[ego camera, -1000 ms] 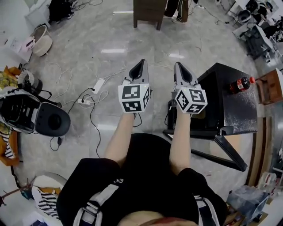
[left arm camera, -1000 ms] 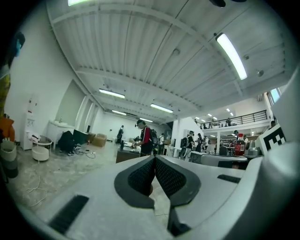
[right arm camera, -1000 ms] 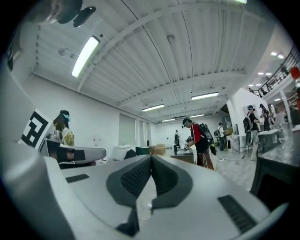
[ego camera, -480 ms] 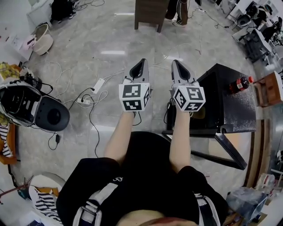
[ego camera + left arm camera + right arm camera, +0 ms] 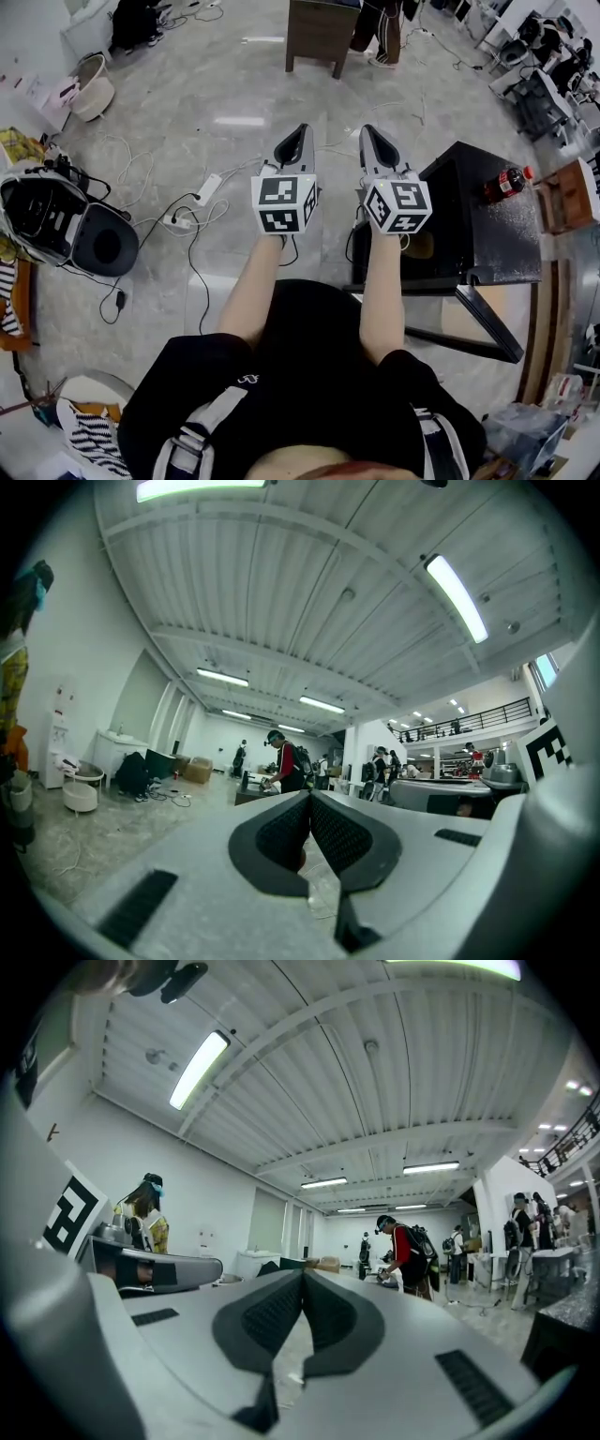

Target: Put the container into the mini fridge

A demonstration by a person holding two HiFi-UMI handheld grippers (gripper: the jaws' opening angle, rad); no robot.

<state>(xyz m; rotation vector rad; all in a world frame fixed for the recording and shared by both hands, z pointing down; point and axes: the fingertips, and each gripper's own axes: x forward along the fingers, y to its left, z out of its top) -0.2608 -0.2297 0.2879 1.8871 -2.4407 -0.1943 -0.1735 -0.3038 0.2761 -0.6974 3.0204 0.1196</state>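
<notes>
Both grippers are held out side by side over the floor, level and pointing away from me. My left gripper [image 5: 302,132] is shut with nothing in it, its pads meeting at the tips [image 5: 309,795]. My right gripper [image 5: 366,132] is also shut and empty [image 5: 302,1275]. The black mini fridge [image 5: 487,234] stands on the floor just right of the right gripper, its door [image 5: 469,323] swung open toward me. A tan thing [image 5: 424,246] shows in the opening, half hidden by the right gripper's cube; I cannot tell what it is.
A cola bottle [image 5: 506,179] lies on top of the fridge. A power strip [image 5: 206,183] and cables trail on the floor to the left, by an open black cooker [image 5: 70,234]. A brown cabinet [image 5: 319,30] stands ahead and a wooden box [image 5: 570,192] far right.
Both grippers have drifted a little forward and stay shut. The view has shifted slightly, so the fridge and floor clutter sit a touch higher and further left.
</notes>
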